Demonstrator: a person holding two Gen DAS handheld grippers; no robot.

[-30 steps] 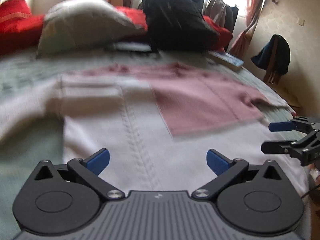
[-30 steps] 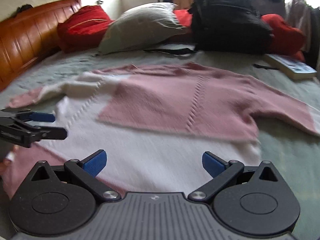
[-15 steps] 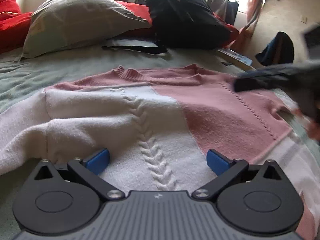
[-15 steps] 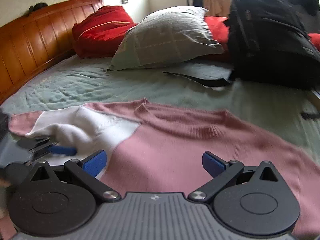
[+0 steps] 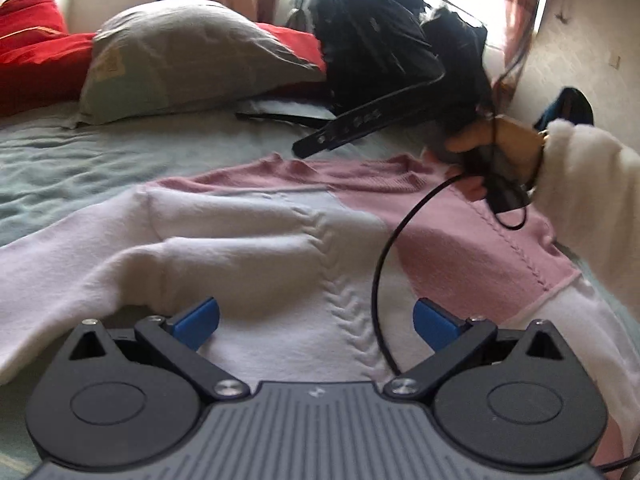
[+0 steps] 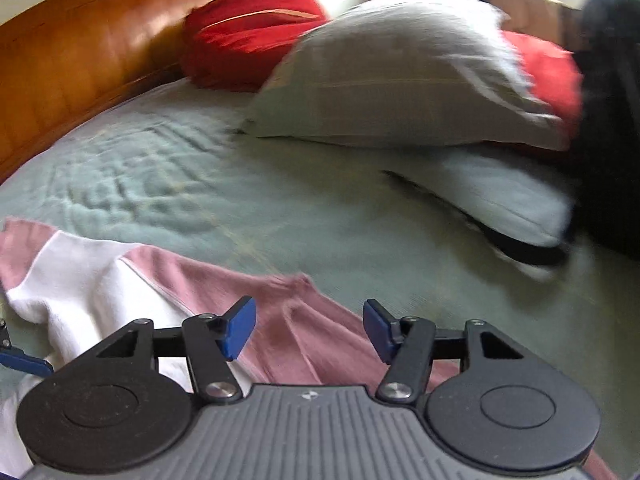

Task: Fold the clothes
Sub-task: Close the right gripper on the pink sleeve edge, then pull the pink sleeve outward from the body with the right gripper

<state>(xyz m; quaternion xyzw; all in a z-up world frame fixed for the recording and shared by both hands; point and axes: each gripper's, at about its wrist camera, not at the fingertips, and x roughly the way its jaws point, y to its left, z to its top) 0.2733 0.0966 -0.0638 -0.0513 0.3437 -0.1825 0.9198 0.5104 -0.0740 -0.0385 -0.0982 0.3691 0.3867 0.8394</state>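
1. Our sweater [image 5: 256, 248] lies flat on the bed [image 5: 60, 168], collar far, hem near.
2. We judge the knit soft, light and floppy; it will sag and drag unless pinched at the collar, shoulder or hem.
3. Our left gripper [image 5: 316, 320] is spread wide over the white half, pinching nothing.
4. Our right gripper [image 6: 310, 326] is closing at the collar; pink knit lies between the jaws, not yet pinched.
5. The pillow [image 6: 396, 72] and backpack [image 5: 380, 40] crowd the far side; bare bed lies open far left.
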